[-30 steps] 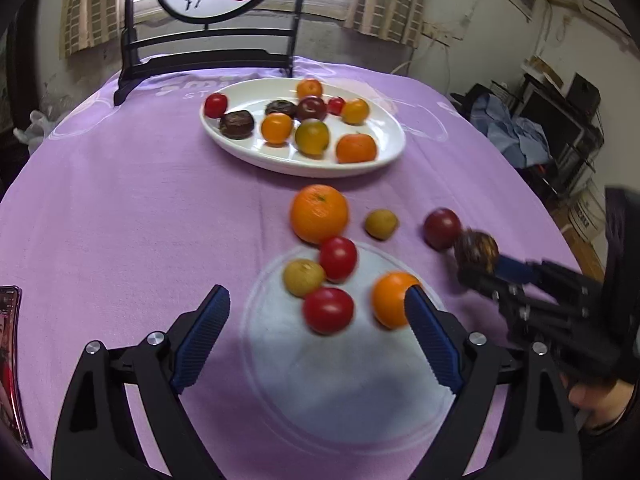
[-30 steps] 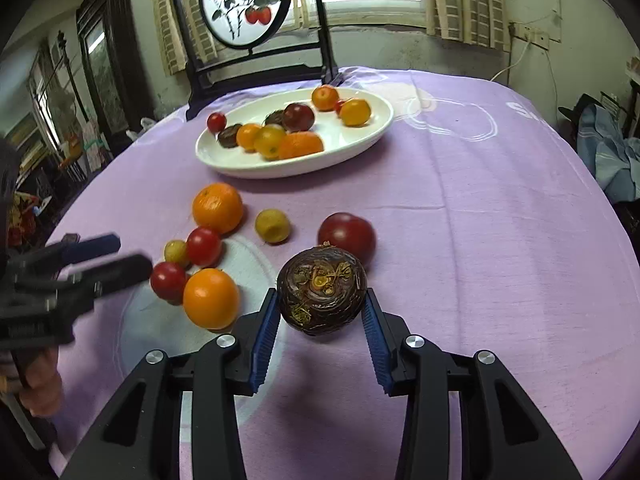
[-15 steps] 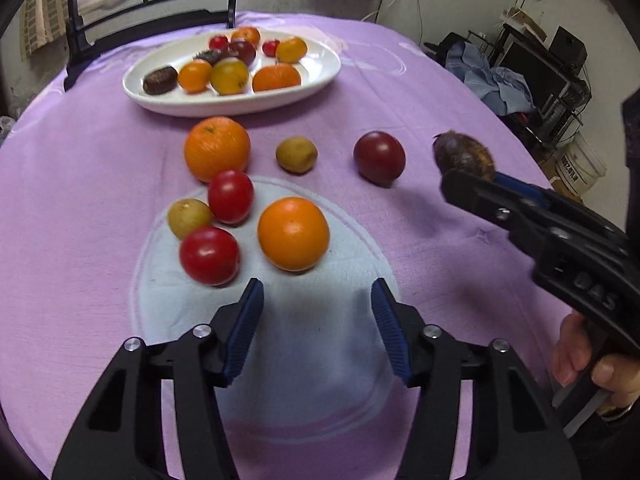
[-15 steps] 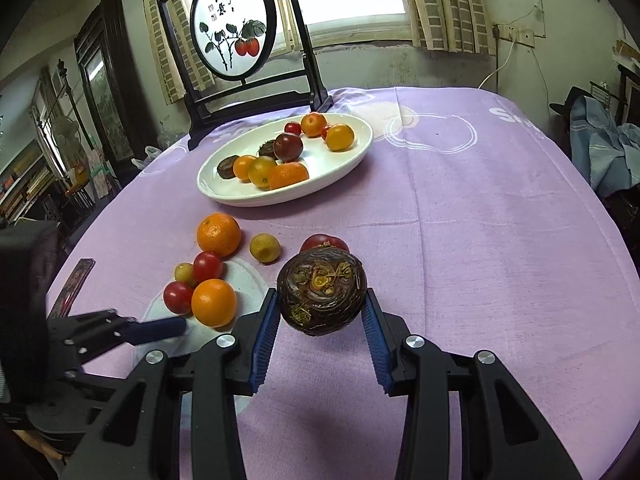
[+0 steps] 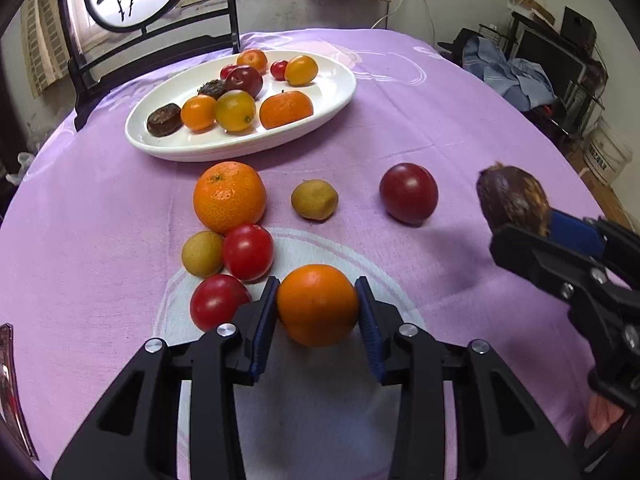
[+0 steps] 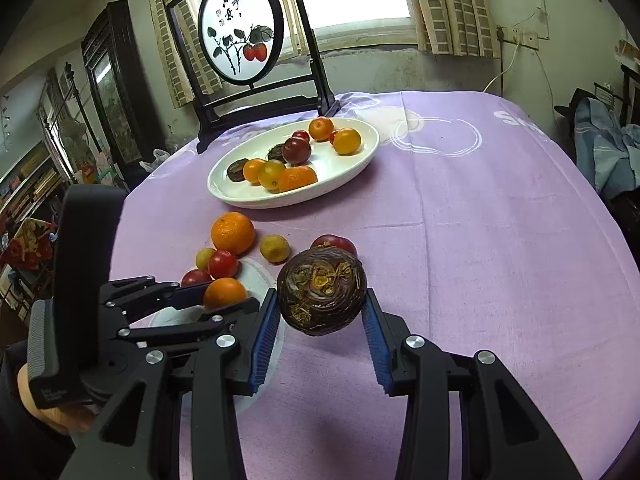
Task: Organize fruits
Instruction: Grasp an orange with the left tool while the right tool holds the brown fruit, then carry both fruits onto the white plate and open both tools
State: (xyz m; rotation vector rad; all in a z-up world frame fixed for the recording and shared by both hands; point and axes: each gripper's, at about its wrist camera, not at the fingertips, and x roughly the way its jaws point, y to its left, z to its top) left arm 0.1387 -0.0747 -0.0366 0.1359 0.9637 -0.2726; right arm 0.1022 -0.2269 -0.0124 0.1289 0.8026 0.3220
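My left gripper [image 5: 317, 282] is closing its jaws on a small orange [image 5: 318, 304] that sits on the white patch of the purple cloth; both blue pads touch its sides. A red tomato [image 5: 218, 302] lies just left of the left finger. Off to the right, the right gripper [image 6: 320, 296] is shut on a dark brown wrinkled fruit [image 6: 322, 290] and holds it above the cloth. The white oval plate [image 5: 336, 80] at the back carries several fruits. Loose on the cloth are a big orange [image 5: 229, 196], a yellow-green fruit [image 5: 315, 200] and a dark red tomato [image 5: 408, 193].
Another red tomato [image 5: 248, 252] and a yellowish fruit [image 5: 202, 253] touch each other left of my left gripper. A round painted screen on a black stand [image 6: 240, 40] stands behind the plate. The table edge drops away at the right, by a pile of clothes [image 5: 516, 76].
The left gripper has moved forward to the small orange and its jaws have narrowed from wide apart to touching it. The right gripper rose a little with the dark fruit, then held still.
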